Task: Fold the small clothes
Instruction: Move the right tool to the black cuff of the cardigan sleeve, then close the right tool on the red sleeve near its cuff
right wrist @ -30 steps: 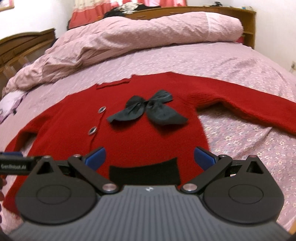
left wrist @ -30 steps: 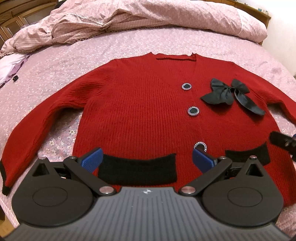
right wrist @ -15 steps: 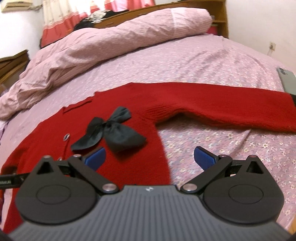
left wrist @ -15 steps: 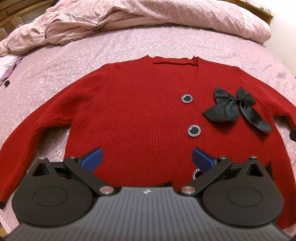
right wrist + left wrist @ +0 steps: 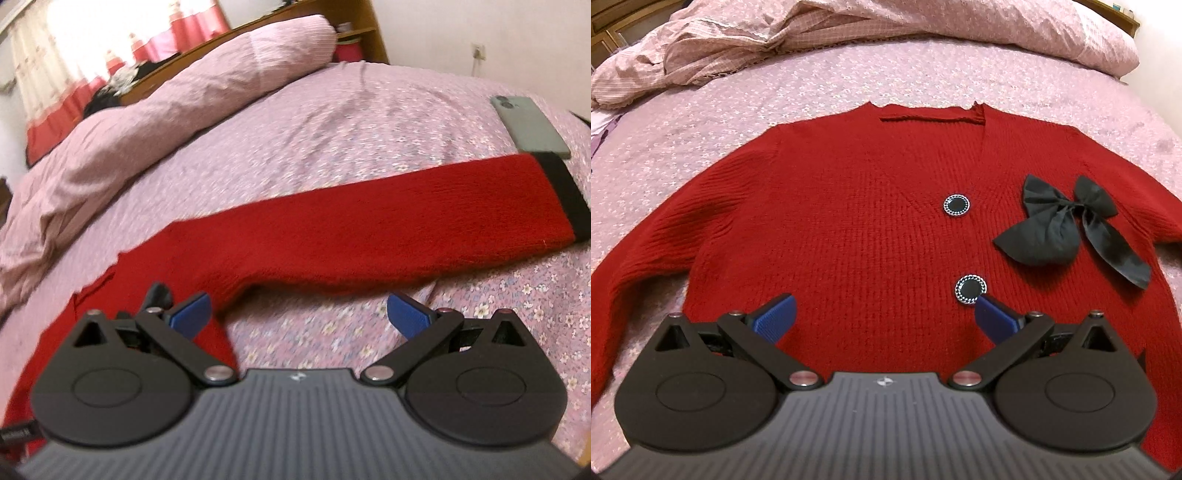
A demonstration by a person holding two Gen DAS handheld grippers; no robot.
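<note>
A red knit cardigan (image 5: 849, 221) lies flat, front up, on the bed, with round dark buttons (image 5: 956, 205) and a black bow (image 5: 1067, 229) on its right chest. My left gripper (image 5: 884, 319) hangs open over the lower chest, nothing between its blue fingers (image 5: 775, 321). In the right wrist view the cardigan's right sleeve (image 5: 388, 229) stretches out to the right and ends in a black cuff (image 5: 565, 195). My right gripper (image 5: 301, 314) is open above the armpit area, its left finger over the cardigan's side and its right finger over the sheet.
The pink floral bedsheet (image 5: 701, 147) lies under everything. A rumpled pink duvet (image 5: 849, 33) is piled along the far side. A green phone (image 5: 528, 125) lies by the sleeve's cuff. A wooden headboard (image 5: 295, 14) and red curtains (image 5: 92, 85) stand behind.
Both grippers moved forward up the cardigan; the black hem pockets dropped out of sight. The right gripper swung right, from the bow to the right sleeve and phone. Both stayed open.
</note>
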